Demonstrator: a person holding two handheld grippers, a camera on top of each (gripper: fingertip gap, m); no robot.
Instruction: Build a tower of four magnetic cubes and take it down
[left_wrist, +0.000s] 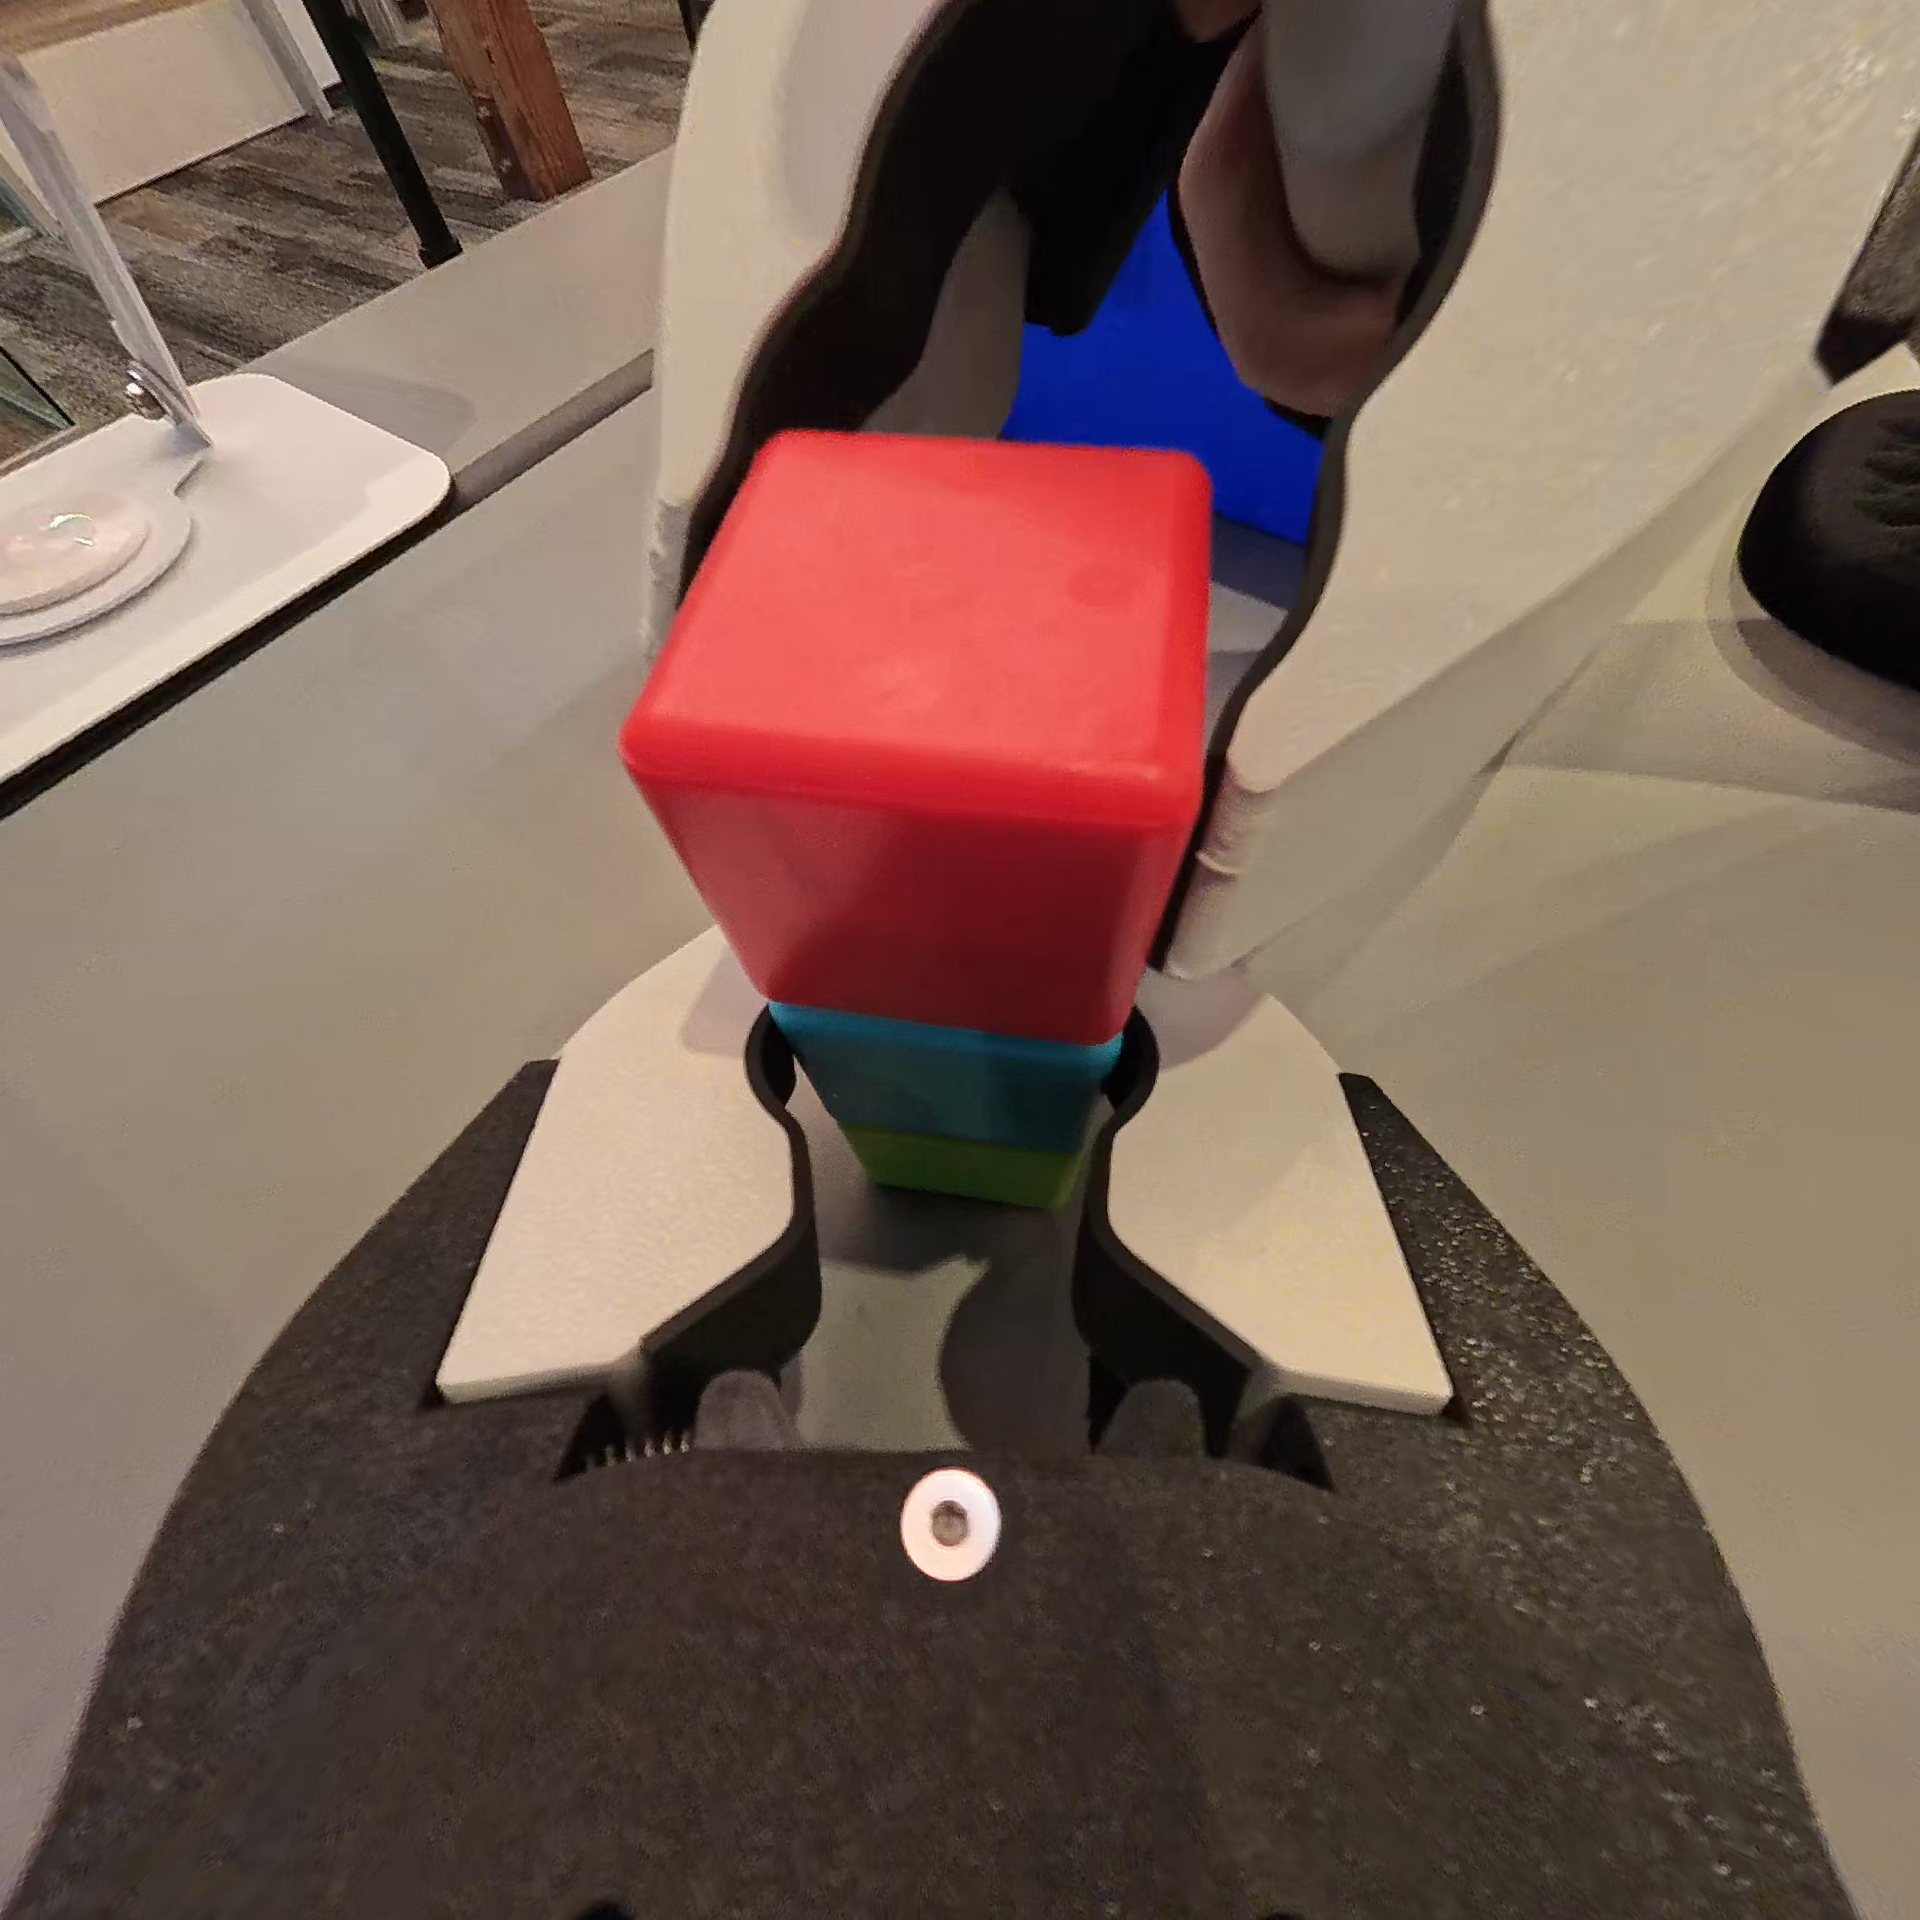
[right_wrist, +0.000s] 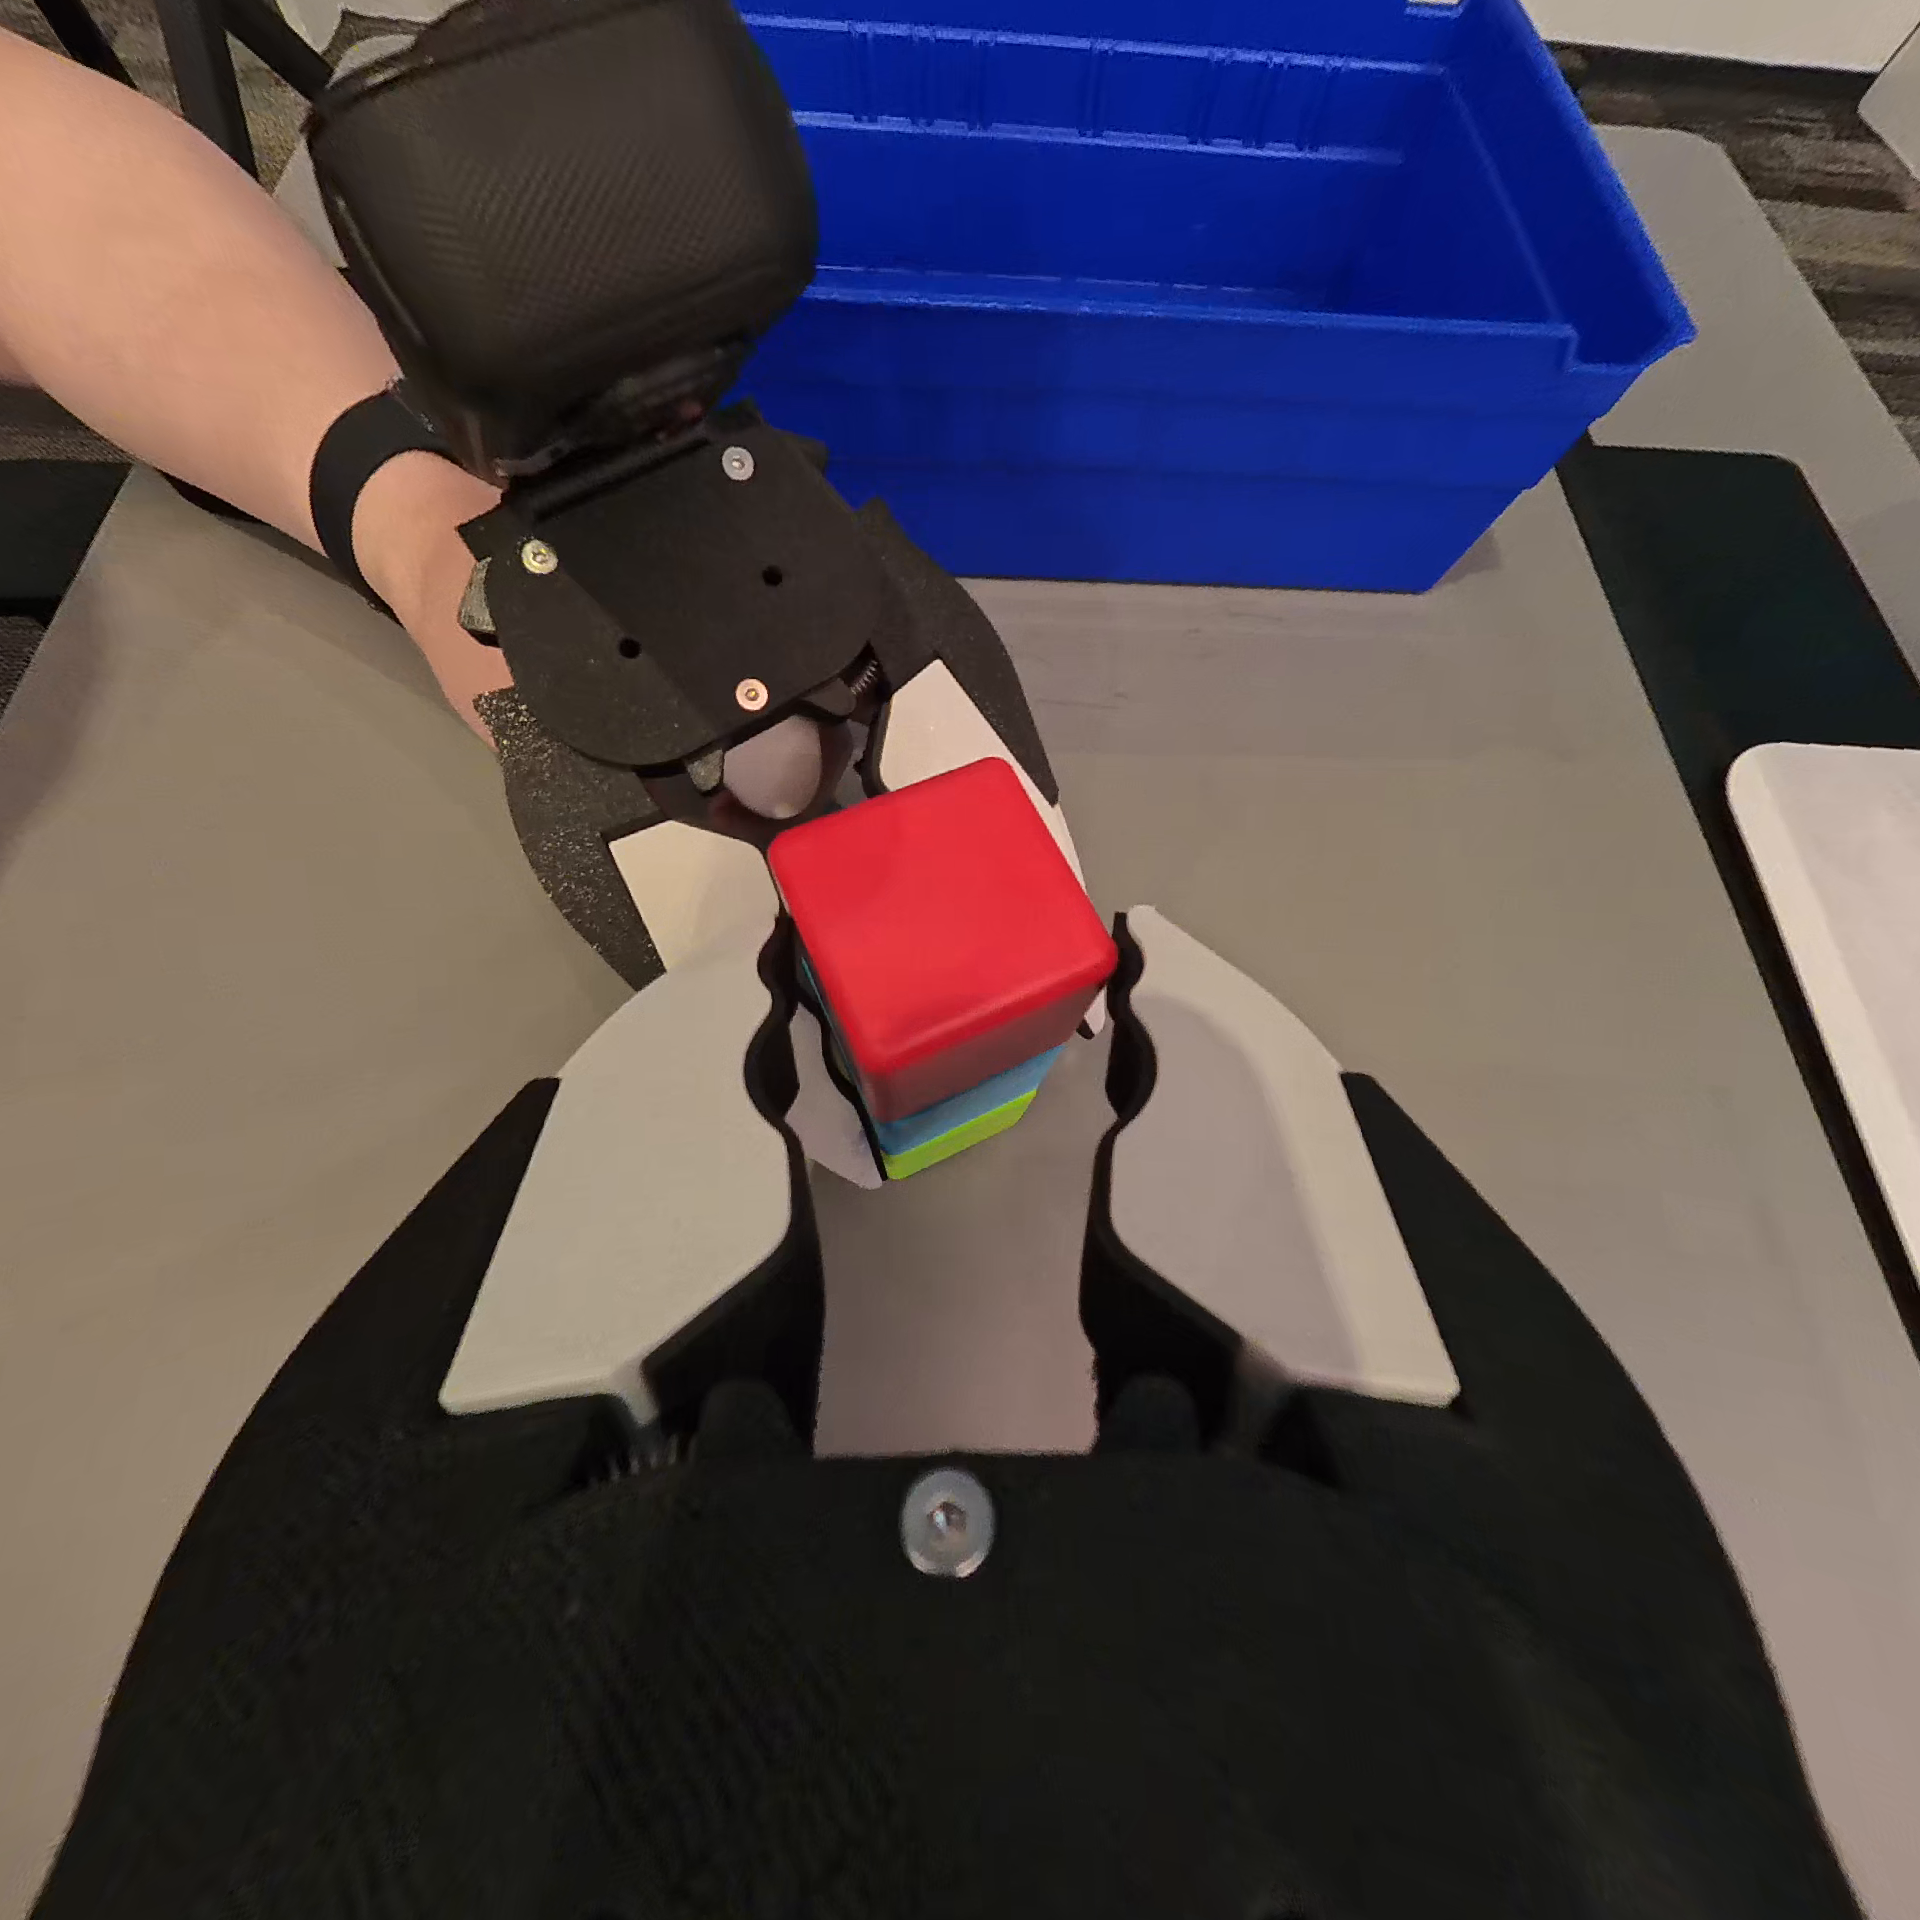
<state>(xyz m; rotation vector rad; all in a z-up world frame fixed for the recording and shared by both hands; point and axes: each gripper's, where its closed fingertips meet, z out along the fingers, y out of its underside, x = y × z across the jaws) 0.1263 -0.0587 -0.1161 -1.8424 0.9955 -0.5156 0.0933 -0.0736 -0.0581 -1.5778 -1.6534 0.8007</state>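
A tower of cubes stands on the grey table (right_wrist: 1351, 831): a red cube (left_wrist: 925, 707) on top, a teal cube (left_wrist: 951, 1081) under it, a green cube (left_wrist: 961, 1179) below that. The stack's bottom is hidden. My left gripper (left_wrist: 951, 1070) is shut on the teal cube from the sides, low on the stack. My right gripper (right_wrist: 945, 987) comes from the opposite side, its fingertips tight against both sides of the red cube (right_wrist: 935, 935). The right gripper's white fingers (left_wrist: 1299, 779) show large behind the red cube in the left wrist view.
A big blue bin (right_wrist: 1195, 468) stands on the table behind the tower. A white flat stand (left_wrist: 208, 488) lies at the left, and a white slab (right_wrist: 1849, 935) at the right edge. A person's forearm (right_wrist: 156, 312) holds the left gripper. About 6 cm separates my left fingertips from my right. The white slab (right_wrist: 1849, 935) is about equally far from each gripper, around 30 cm. The left camera catches it too, in the left wrist view (left_wrist: 45, 701).
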